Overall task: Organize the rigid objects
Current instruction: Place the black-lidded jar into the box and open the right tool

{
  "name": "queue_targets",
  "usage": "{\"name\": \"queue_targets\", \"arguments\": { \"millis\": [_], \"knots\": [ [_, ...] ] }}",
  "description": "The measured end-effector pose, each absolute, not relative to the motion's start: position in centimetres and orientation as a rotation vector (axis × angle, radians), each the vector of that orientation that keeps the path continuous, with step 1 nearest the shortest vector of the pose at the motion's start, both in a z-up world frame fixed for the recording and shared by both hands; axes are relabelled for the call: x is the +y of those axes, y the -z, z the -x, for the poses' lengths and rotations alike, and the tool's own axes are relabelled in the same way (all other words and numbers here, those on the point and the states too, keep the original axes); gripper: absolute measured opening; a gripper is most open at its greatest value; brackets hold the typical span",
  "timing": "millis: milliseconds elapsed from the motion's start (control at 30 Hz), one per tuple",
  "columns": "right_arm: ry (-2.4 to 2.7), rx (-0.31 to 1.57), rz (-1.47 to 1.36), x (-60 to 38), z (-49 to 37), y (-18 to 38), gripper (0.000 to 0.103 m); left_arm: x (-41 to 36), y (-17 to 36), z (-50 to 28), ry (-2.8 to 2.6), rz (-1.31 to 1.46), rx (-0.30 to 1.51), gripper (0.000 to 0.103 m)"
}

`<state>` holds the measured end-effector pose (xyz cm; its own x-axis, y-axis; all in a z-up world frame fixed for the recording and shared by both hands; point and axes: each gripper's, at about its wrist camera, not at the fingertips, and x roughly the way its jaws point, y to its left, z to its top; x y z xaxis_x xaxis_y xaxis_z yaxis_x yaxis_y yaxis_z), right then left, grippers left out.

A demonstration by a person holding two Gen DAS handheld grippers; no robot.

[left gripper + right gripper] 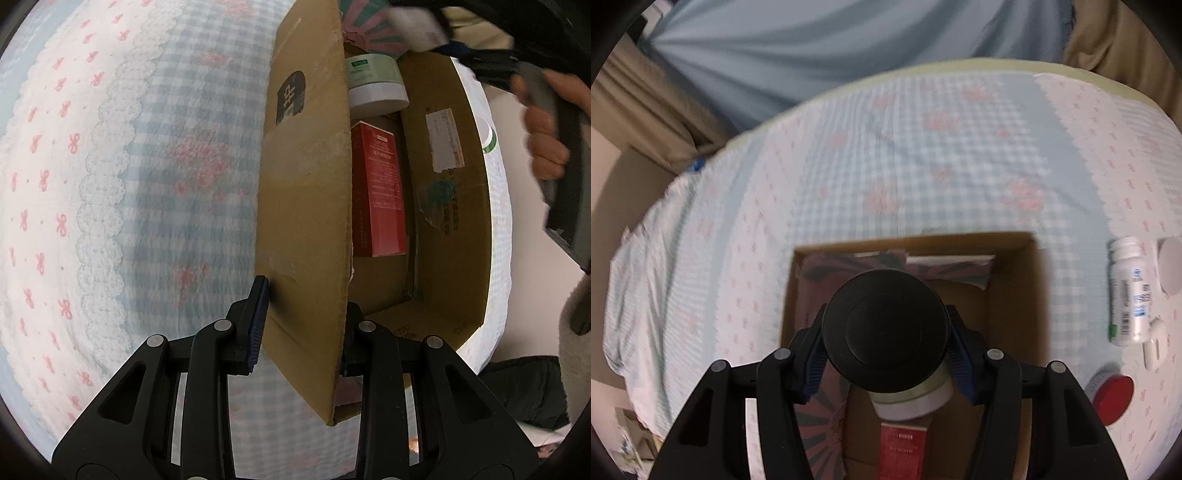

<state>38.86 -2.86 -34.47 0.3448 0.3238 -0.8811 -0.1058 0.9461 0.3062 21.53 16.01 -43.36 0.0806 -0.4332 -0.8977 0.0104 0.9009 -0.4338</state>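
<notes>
The left claw (301, 325) is clamped on the side wall of an open brown cardboard box (306, 192) that sits on a bed with a blue-checked, pink-bowed sheet (110, 184). Inside the box lie a red rectangular carton (378, 192) and a pale green jar with a white lid (375, 81). The right claw (886, 350) holds a round black container (886, 332) above the box interior. On the sheet beside the box lie a white plastic bottle (1126, 291) and a red-lidded jar (1112, 393).

Print on red box (380, 192), jar label (364, 70), bottle (1126, 295), all illegible
</notes>
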Motion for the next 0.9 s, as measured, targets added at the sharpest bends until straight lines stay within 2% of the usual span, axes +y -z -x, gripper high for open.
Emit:
{"name": "queue_targets", "arguments": {
  "millis": [333,367,400,433,467,900],
  "knots": [
    [-0.279,1.217,-0.130,-1.3,-39.7,36.9,0.056,15.7,43.3,-21.7,0.353,0.344,1.459,0.026],
    [-0.283,1.226,-0.128,-1.3,-39.8,36.9,0.061,15.8,43.3,-21.7,0.353,0.343,1.459,0.026],
    [-0.283,1.223,-0.128,-1.4,-39.6,36.8,0.085,15.7,43.3,-21.7,0.353,0.341,1.460,0.027],
    [-0.283,1.215,-0.142,-1.4,-39.5,36.7,0.097,15.6,43.2,-21.7,0.338,0.347,1.448,0.027],
    [-0.311,1.203,-0.164,-1.2,-39.5,36.5,0.103,15.5,43.2,-21.7,0.338,0.341,1.446,0.027],
    [-0.332,1.190,-0.125,-1.4,-38.6,35.6,0.103,15.1,43.1,-21.6,0.329,0.342,1.445,0.026]
  ]
}}
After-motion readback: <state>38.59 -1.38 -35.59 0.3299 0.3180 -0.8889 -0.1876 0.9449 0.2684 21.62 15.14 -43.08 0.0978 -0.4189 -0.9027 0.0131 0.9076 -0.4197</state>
